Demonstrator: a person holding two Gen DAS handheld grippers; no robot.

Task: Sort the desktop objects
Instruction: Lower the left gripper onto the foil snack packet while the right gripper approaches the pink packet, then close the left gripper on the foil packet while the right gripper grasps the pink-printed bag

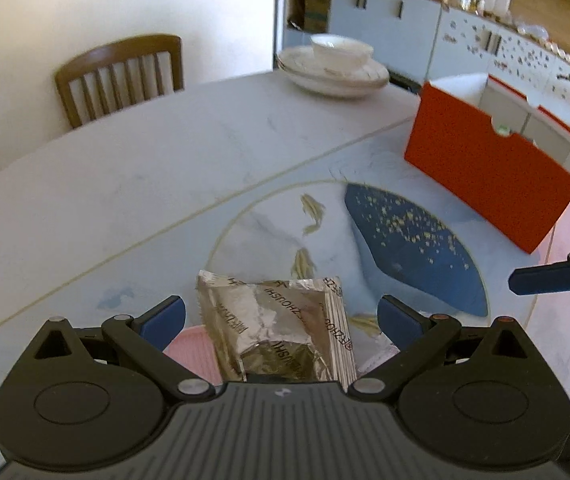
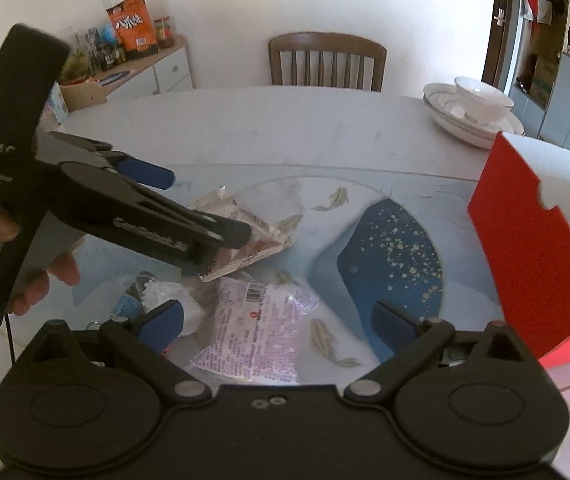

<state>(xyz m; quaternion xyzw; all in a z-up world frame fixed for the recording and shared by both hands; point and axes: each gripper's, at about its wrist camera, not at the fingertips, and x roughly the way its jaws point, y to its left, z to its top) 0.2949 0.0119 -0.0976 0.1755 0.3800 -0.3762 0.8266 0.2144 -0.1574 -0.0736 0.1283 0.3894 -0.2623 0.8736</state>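
Observation:
A crinkled silver foil packet [image 1: 281,328] lies on the glass turntable [image 1: 269,224], partly over a pink item [image 1: 195,350]. My left gripper [image 1: 281,318] is open, one finger on each side of the packet. The right wrist view shows that gripper [image 2: 205,206] coming in from the left above the silver packet [image 2: 245,240]. A purple-and-white printed packet [image 2: 253,332] lies flat between the fingers of my open right gripper [image 2: 281,320]. A blue-and-white wrapper [image 2: 145,298] sits left of it. A red open-topped box [image 1: 485,176] [image 2: 533,240] stands at the right.
Stacked white plates with a bowl [image 2: 473,116] sit at the table's far right edge. A wooden chair [image 2: 325,60] stands behind the table [image 2: 285,128]. A sideboard [image 2: 145,76] with snack bags is far left. A hand [image 2: 45,276] holds the left gripper's handle.

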